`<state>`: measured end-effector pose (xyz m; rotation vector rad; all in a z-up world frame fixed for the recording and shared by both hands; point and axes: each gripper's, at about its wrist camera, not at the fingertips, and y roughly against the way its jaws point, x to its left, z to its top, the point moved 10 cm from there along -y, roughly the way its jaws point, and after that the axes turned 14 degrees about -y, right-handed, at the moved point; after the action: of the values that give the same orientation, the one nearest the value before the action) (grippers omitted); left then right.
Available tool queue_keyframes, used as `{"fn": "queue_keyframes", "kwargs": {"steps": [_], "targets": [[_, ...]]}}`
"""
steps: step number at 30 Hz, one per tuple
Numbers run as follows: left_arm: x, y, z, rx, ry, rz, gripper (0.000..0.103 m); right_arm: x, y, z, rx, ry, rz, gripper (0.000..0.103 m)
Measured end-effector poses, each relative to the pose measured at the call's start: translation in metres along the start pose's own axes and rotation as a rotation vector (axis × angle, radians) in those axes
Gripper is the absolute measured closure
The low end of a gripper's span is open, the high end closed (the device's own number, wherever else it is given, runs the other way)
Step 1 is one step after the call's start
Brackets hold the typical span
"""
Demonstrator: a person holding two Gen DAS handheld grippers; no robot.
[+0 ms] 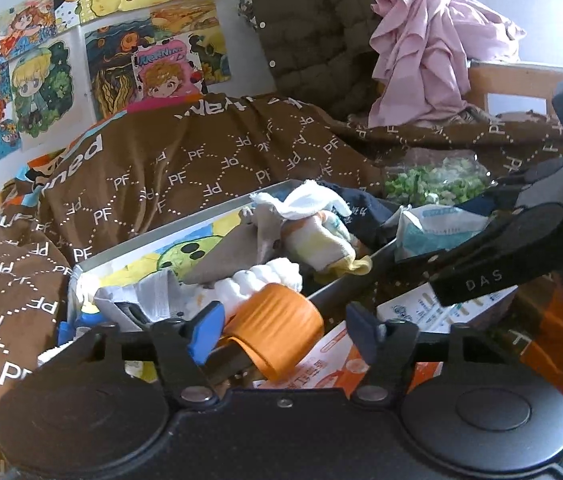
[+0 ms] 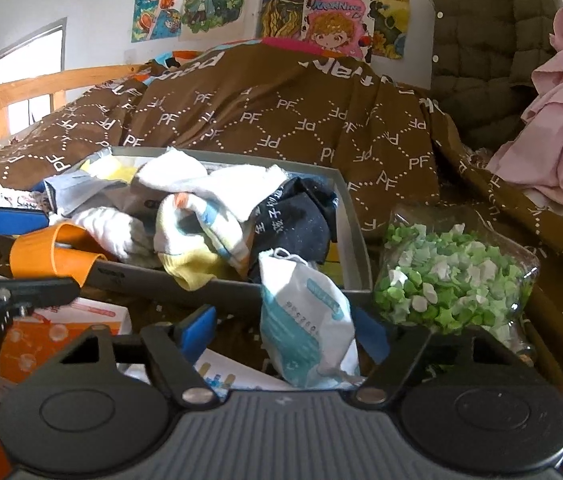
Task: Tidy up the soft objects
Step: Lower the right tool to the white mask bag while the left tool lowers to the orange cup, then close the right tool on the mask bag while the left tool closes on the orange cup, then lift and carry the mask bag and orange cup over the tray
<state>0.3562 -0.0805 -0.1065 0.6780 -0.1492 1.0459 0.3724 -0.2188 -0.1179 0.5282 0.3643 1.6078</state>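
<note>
A shallow grey box (image 2: 347,200) lies on the bed and holds white socks (image 2: 205,184), a yellow-and-white sock (image 2: 197,240) and a navy sock (image 2: 293,220). My right gripper (image 2: 285,332) straddles a white-and-teal packet (image 2: 305,320) at the box's near edge. A gap shows at its left pad, so it stands open. My left gripper (image 1: 285,328) sits at the box's other near corner with an orange loop (image 1: 277,328) between its fingers and daylight on the right side. The left wrist view shows the box (image 1: 185,220), the socks (image 1: 313,236) and the right gripper (image 1: 469,240).
A brown patterned duvet (image 2: 281,120) covers the bed. A clear bag of green and white paper stars (image 2: 453,276) lies right of the box. An olive quilted jacket (image 1: 313,28) and pink cloth (image 1: 429,48) are heaped behind. Orange-and-white cartons (image 2: 61,328) lie in front.
</note>
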Motion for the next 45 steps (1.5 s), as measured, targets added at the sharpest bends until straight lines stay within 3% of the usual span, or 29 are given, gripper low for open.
{"fn": "queue_keyframes", "kwargs": {"steps": [2,5,14,30,45], "targets": [[0.002,0.0,-0.001,0.012,0.0,0.005,0.049,-0.002,0.0,0.0,0.0,-0.004,-0.008,0.035],[0.003,0.0,-0.003,0.013,0.015,-0.003,0.052,-0.005,0.0,0.0,0.0,-0.004,-0.028,0.045],[0.002,0.002,-0.002,0.015,-0.001,0.02,0.064,-0.005,0.002,0.002,-0.006,-0.008,-0.023,0.059],[-0.006,0.014,0.01,-0.025,0.041,0.017,0.069,0.024,0.027,0.015,-0.058,0.011,0.111,0.063],[-0.012,0.046,0.022,-0.073,0.169,-0.01,0.07,0.032,0.06,0.023,-0.112,-0.008,0.183,0.064]]}}
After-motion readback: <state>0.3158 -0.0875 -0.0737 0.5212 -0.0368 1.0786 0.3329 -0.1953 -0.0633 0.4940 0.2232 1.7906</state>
